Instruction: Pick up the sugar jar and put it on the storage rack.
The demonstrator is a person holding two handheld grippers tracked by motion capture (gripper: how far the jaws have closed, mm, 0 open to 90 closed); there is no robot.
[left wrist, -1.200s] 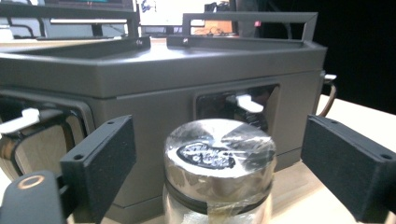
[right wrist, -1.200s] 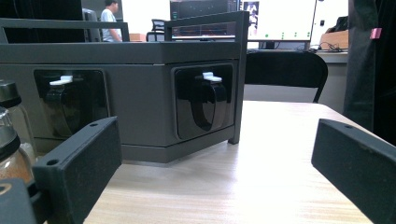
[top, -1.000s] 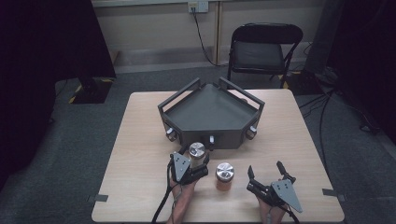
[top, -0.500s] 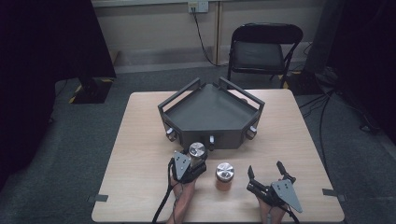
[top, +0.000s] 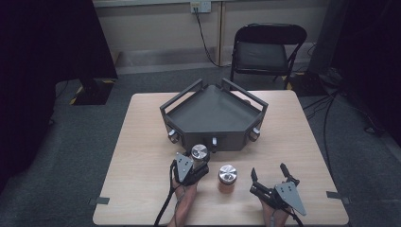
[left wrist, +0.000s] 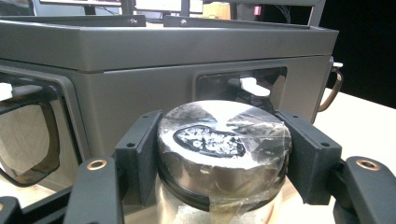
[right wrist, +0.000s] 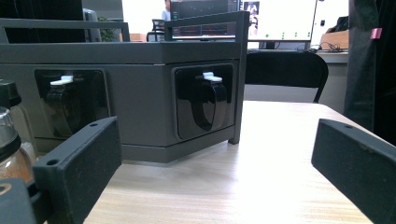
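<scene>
Steel-lidded jar [left wrist: 223,154] is clamped in my left tongs [top: 195,165], which just closed; my right tongs [top: 269,177], at four o'clock, gape wide.

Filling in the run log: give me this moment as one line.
left gripper: shut on steel-lidded jar, jaws just closed | right gripper: open, holding nothing | second jar: standing between them | grey rack: behind

Dim room, dark edges; table [top: 142,156] evenly lit; glare on jar lid [left wrist: 224,135]; near jaws blurred.
</scene>
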